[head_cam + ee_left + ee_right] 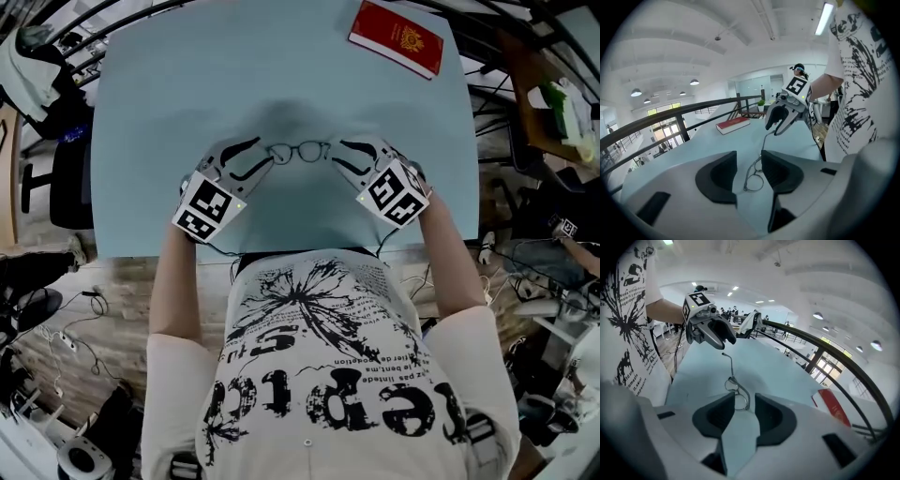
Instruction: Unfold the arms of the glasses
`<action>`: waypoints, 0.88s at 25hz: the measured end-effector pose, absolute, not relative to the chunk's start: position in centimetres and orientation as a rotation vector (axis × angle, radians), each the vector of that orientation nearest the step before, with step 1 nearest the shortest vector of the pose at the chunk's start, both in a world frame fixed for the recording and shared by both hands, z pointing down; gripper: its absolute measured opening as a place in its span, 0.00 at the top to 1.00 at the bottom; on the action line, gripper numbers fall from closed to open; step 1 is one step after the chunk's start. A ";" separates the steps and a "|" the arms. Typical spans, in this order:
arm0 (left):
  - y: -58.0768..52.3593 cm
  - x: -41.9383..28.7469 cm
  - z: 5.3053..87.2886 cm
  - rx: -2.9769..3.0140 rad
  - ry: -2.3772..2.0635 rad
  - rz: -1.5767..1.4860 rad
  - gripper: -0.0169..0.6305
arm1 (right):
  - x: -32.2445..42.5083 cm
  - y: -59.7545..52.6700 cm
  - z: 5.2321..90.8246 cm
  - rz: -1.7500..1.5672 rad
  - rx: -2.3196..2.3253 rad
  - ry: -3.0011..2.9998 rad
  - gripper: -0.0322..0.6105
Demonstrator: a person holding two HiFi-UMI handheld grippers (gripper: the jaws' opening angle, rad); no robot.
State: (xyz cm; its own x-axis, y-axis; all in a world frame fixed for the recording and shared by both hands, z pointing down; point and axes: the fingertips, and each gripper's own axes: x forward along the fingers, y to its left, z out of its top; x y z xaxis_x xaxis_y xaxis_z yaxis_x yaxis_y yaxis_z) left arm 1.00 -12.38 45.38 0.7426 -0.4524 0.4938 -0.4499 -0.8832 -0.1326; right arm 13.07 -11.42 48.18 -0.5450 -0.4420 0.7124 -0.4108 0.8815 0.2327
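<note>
Left gripper (253,159) and right gripper (343,157) are both spread wide, nothing pinched. Glasses (299,152) lie flat on the pale blue table (169,112), well short of the red book (396,37), toward the person, a gripper at each end. Thin dark wire, round lenses, slick tabletop, so I'd pinch an arm near its hinge and swing slowly while steadying the front.
</note>
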 end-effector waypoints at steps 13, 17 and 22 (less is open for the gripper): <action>-10.1 -2.2 35.6 -2.894 1.047 -0.351 0.93 | 11.7 -10.1 36.9 -0.043 1.360 -2.347 0.93; -10.2 -4.9 32.9 -2.813 1.204 -0.299 0.94 | 10.3 -9.1 34.2 -0.103 1.480 -2.379 0.93; -10.8 -8.4 31.4 -2.768 1.429 -0.295 0.94 | 9.9 -8.5 31.6 -0.088 1.635 -2.402 0.94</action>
